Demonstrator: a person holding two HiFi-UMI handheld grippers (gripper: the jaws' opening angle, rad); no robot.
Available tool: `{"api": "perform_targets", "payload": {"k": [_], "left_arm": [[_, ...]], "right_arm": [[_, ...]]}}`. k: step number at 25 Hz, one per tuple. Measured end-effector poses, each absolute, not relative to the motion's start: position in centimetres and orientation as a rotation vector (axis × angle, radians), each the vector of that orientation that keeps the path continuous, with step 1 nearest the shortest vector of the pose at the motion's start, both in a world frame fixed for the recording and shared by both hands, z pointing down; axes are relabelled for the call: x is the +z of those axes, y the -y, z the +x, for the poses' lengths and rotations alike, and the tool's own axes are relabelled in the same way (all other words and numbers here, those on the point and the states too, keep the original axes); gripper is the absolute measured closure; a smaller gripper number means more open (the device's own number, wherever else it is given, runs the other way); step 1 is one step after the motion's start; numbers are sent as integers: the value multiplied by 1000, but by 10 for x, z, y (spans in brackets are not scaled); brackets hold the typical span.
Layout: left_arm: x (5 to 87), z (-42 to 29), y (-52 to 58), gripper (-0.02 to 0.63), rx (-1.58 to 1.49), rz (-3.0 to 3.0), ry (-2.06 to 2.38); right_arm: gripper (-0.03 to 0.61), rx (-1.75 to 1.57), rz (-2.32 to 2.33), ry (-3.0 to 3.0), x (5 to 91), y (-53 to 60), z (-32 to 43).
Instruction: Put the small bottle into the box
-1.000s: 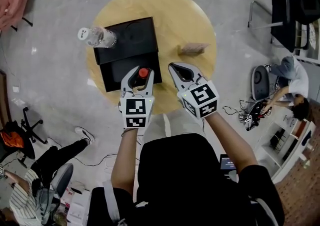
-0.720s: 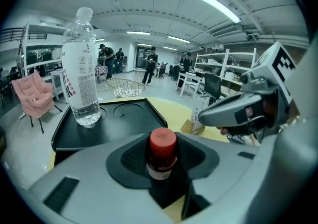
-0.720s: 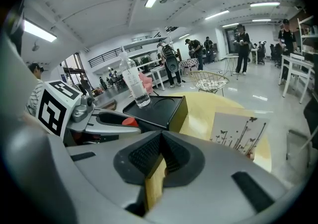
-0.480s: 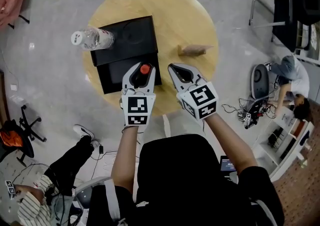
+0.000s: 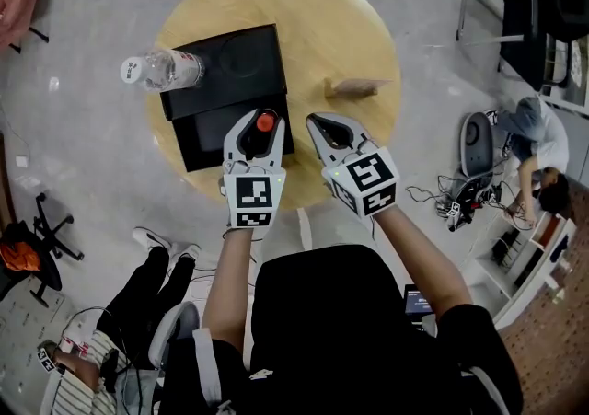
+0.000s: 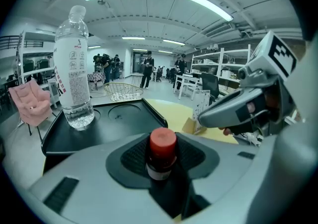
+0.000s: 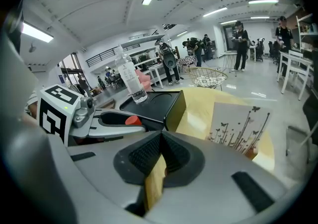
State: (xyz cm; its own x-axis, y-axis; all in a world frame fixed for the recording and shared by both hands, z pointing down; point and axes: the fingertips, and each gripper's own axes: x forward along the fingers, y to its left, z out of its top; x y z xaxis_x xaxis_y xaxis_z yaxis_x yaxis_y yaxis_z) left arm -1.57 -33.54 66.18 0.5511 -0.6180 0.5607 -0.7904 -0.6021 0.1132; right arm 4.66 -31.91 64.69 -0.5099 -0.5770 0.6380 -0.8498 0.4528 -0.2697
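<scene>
Fingers [image 6: 92, 183] of the left gripper [image 5: 258, 128] are clamped on the small bottle [image 6: 161, 152], which stands upright between their dark ribbed pads. It has a round red cap, a dark body and a pale label band just below the shoulder; the lower part is hidden between the fingers. In the head view the red cap [image 5: 266, 121] shows at centre frame, over the lower right corner of the black box [image 5: 221, 96], and the bottle is not inside it.

The box sits on the left half of a round wooden worktop [image 5: 340, 31]. Its upper portion is a flat black surface with shallow circular recesses, and its lower portion is darker. A clear water bottle [image 5: 164, 69] with a white cap and a printed label stands upright at the box's upper left corner.

Just right of centre, the right gripper [image 5: 322, 125] is beside the left one, its fingers pressed together with nothing between them; only the worktop shows through the gap below the pads. A small card [image 7: 239, 122] printed with butterflies and stems stands on the worktop's right side, well apart from the box.

A person [image 5: 538, 151] crouches on the grey floor at the right edge of the head view.
</scene>
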Motion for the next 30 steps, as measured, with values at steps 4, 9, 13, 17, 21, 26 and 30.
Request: {"api": "perform_targets", "payload": {"k": [4,9,13,17,21,26,30], "left_arm": [[662,-16,334,453,670,2439,1158],[659,-13,333,453,671,2444,1153],[662,-9,331,453,681,2462,1123],[661,-7,331,451,679,2471,1120],[656,-8,330,451,682,2483,1120],[651,-9,329,451,682,2492,1123],[643,-10,328,451,672,2503,1123]], "right_arm": [[578,802,1196,2239,649,316,47],[578,807,1197,2239,648,312,47],[578,809,1198,2238,650,313,45],[578,811,1202,2235,650,312,45],[578,807,1206,2233,647,309,44],[578,801,1217,2239,642,310,44],[578,792,1226,2244,636,311,44]]}}
